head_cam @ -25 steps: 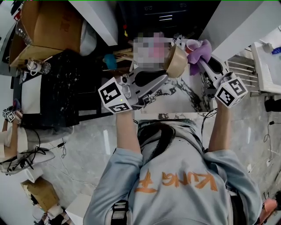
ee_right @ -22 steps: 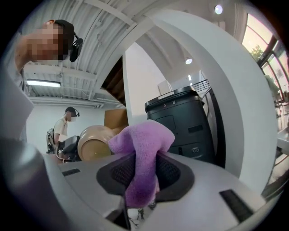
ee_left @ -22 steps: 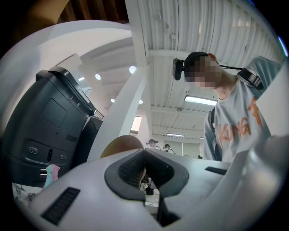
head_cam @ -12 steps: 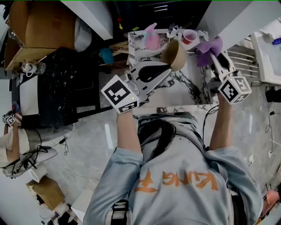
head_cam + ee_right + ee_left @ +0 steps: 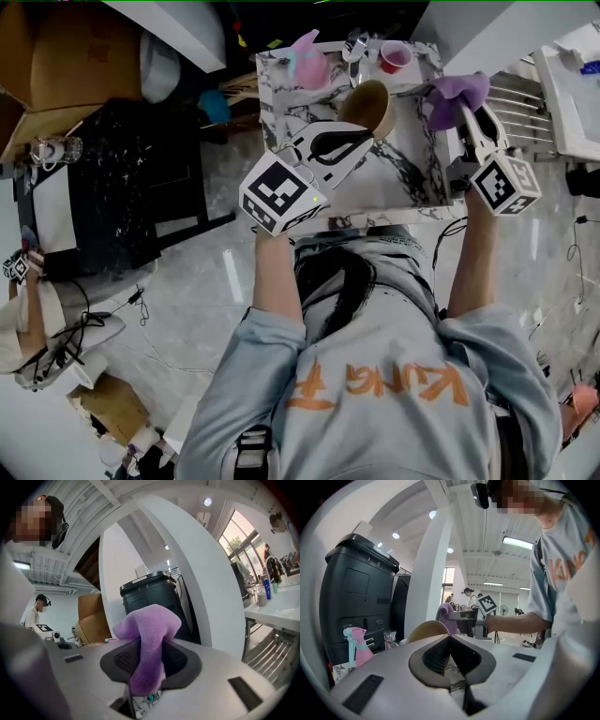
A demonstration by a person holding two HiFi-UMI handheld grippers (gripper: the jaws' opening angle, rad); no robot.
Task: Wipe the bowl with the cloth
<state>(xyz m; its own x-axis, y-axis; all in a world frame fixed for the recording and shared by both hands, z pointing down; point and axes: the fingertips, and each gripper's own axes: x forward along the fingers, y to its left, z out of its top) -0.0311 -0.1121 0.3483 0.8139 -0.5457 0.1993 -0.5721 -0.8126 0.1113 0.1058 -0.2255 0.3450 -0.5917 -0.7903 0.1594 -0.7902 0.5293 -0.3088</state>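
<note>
- So, your left gripper (image 5: 449,641) has its jaws pressed together on the wall of the tan bowl (image 5: 368,106), and you hold it in the air above the far half of the marble table (image 5: 394,178).
- The bowl is tipped rather than level: from the head view its darker inside faces up and toward the table's left side, and its rim rises as a pale arc just past the jaw tips in the left gripper view.
- Your right gripper (image 5: 469,117) is clamped on the purple cloth (image 5: 456,92) above the table's right edge, well apart from the bowl.
- The cloth's long axis runs along the line between the jaws; a strip lies pinched between the pads and a rounded bunch folds over beyond the tips.
- Orange lettering on your grey shirt (image 5: 375,375) reads roughly "KUNG F", upside down from the head view; I can't make out any other writing.
- On the table's far edge stand a pink spray bottle (image 5: 307,64) and a red cup (image 5: 397,56).
</note>
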